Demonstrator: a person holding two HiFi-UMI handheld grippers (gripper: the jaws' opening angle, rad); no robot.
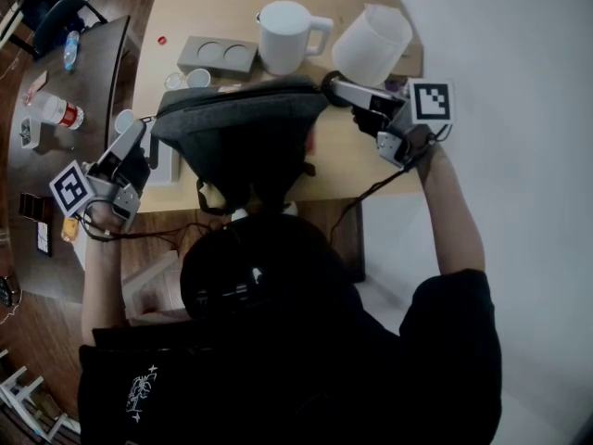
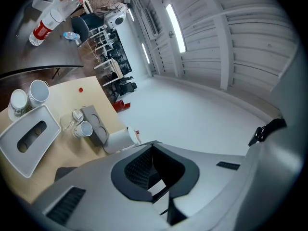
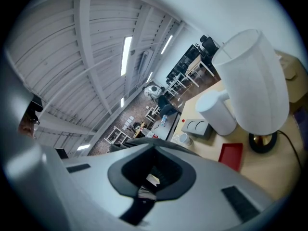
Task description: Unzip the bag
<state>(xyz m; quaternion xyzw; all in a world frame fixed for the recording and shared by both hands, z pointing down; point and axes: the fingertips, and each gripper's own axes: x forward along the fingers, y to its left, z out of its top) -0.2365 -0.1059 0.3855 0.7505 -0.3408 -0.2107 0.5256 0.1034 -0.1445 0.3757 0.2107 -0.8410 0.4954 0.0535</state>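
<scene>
A dark grey bag [image 1: 243, 128] lies on the light wooden table [image 1: 185, 12], right in front of me. My left gripper [image 1: 146, 135] is shut and pinches the bag's left end. At the bag's top right corner my right gripper [image 1: 331, 85] is shut on a small piece that looks like the zipper pull. In the left gripper view the left gripper [image 2: 153, 146] has its pads pressed together, and the bag is hidden behind them. In the right gripper view the right gripper [image 3: 154, 153] is shut too, with a small pale tab [image 3: 153, 179] and a black strap [image 3: 139, 210] below the pads.
Behind the bag stand a white jug [image 1: 285, 35], a white lamp shade [image 1: 371, 43], a grey two-hole holder [image 1: 218, 56] and small cups [image 1: 197, 78]. A white tray [image 2: 29, 138] lies by the left gripper. A dark side table [image 1: 79, 72] with a bottle [image 1: 57, 111] is at the left.
</scene>
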